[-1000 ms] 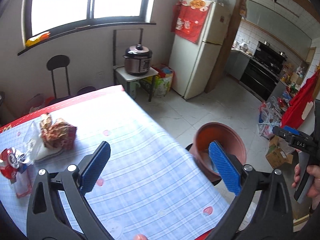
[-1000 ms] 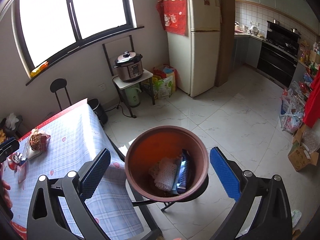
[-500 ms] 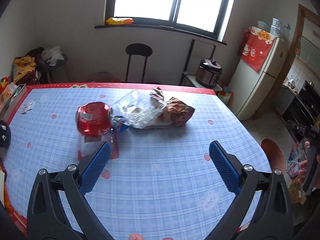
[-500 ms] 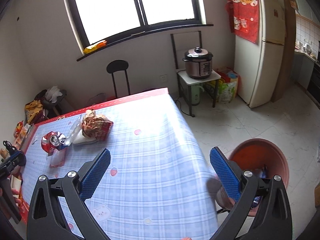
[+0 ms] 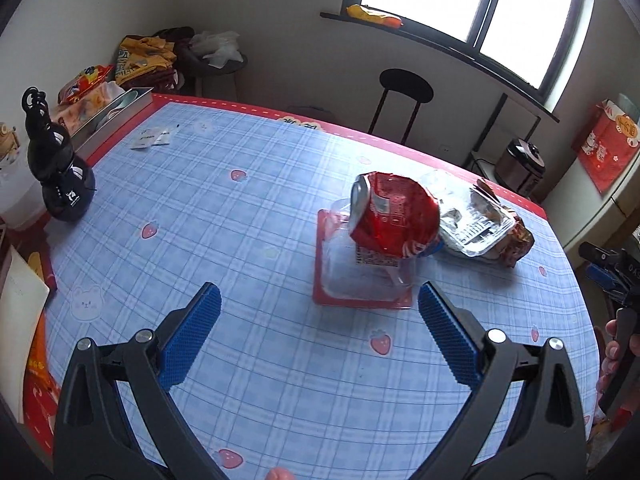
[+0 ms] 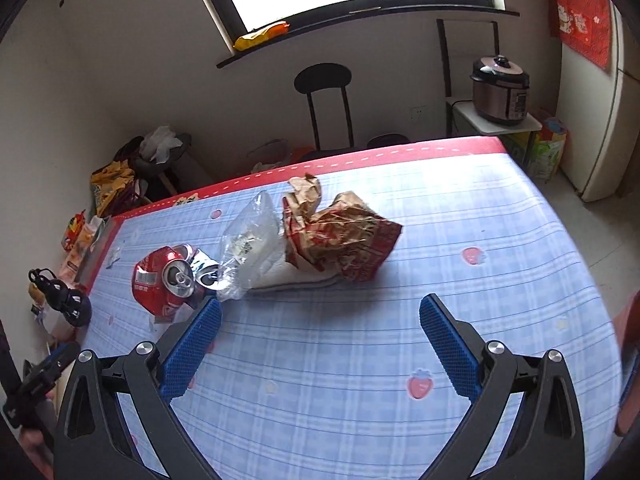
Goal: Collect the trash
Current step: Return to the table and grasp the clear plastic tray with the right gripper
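We are at the reaching step, with nothing picked up yet: both grippers hang over the table with their jaws spread wide and empty. Our left gripper faces the crushed red can, which lies on its side atop a flat clear-and-red blister pack; the pack sits just ahead of the gripper's right fingertip. Just beyond the can lies a clear plastic tray touching a crumpled brown paper bag. Our right gripper looks at the same heap from the other side, where the paper bag stands nearest its opening, with the clear tray and can off to its left. Next, we judge, each gripper should come forward and down to straddle one piece: the left over the can, the right over the bag. The can is rounded and perched on slippery plastic, so it may roll; we would close across its dented middle.
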{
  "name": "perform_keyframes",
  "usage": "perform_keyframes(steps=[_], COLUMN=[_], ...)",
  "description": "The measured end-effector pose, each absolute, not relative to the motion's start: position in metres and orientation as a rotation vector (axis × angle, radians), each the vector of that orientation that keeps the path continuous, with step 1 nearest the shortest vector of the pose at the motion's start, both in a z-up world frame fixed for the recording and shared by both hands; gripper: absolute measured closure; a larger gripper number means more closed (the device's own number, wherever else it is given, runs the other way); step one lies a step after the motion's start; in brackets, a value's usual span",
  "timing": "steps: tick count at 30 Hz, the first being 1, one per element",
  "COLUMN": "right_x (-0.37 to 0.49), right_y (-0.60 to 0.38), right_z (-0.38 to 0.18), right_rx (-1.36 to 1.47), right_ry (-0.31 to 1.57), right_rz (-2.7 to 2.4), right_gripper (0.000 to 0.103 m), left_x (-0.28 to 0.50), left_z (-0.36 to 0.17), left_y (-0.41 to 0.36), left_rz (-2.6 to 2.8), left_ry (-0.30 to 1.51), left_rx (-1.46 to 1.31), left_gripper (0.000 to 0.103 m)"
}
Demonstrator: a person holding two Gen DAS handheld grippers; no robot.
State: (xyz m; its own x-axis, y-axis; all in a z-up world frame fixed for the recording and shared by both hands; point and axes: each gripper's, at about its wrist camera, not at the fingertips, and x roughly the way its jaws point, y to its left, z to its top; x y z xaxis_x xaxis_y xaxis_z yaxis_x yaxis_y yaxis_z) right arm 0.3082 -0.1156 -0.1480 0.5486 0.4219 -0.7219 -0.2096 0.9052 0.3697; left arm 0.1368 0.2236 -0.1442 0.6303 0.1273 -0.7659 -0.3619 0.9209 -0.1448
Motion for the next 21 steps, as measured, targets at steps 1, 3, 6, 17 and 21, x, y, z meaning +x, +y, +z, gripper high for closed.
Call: perform_keyframes(steps=[1, 3, 6, 17, 21], right_x=[0.314, 0.323, 0.339, 0.374, 0.362], right_y=[-0.103, -0.079, -0.050, -0.030, -0.034], right_z=[-0.155, -0.172, -0.196, -0.239, -0.232], right_rx=[0.271, 0.280, 0.313, 0.528, 0.545], right_ry=[0.922, 0.939, 0.984, 1.049, 1.032], right_rz=[0.384, 0.378, 0.370, 0.261, 0.246], right_gripper=[0.006, 0.015, 0.026, 0.071, 0.085], left_x=[0.137, 0.138, 0.137, 0.139, 0.142], left_z=[-0.146, -0.151, -0.155, -0.156, -0.154], left_y=[0.229, 0.240, 0.259, 0.290, 0.286], left_rz=[0.290, 0.308, 0.333, 0.262, 0.198], left_ry=[0.845, 0.846, 0.835, 0.802, 0.792], left_rx=[-0.287, -0.264, -0.259, -0.310, -0.310], left_gripper=[0.006, 0.006, 0.006, 0.006, 0.008])
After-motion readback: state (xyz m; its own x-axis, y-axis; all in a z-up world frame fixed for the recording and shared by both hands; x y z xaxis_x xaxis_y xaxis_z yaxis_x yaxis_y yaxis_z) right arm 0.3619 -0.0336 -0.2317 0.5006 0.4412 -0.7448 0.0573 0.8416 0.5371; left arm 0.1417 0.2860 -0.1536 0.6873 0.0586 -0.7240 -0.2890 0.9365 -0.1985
